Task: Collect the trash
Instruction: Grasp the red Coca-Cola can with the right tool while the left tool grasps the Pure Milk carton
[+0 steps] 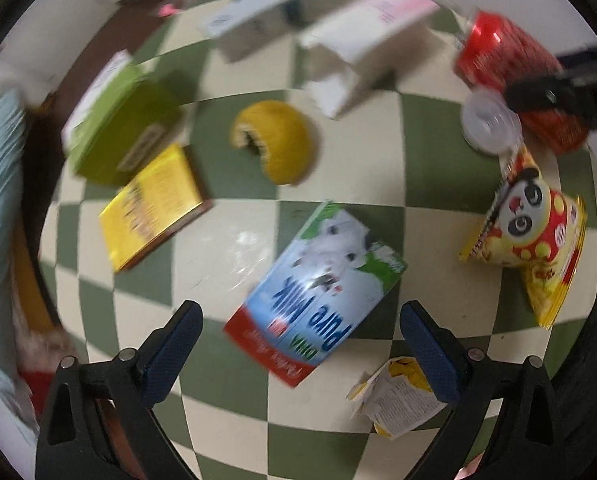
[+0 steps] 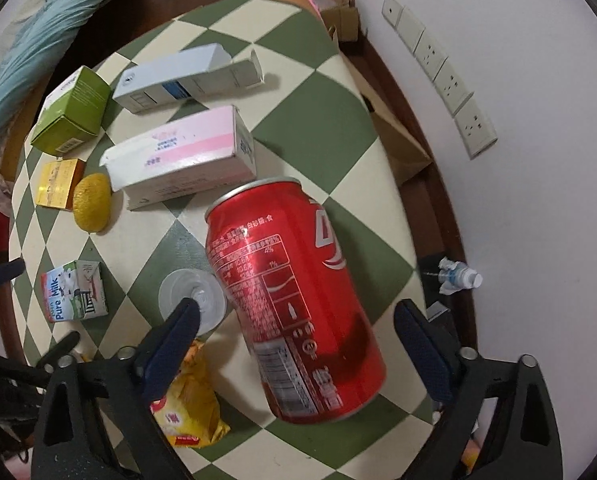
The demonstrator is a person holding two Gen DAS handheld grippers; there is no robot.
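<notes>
Two grippers open: our right gripper (image 2: 294,328) straddles red can (image 2: 294,296), ungripped; left gripper (image 1: 298,340) nears milk carton (image 1: 314,292). Can light, slick, dentable; we pinch mid-body.

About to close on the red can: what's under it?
The red can lies on the checkered tablecloth between the open right gripper fingers. A clear plastic lid sits beside it. Whatever lies directly beneath the can is hidden.
</notes>
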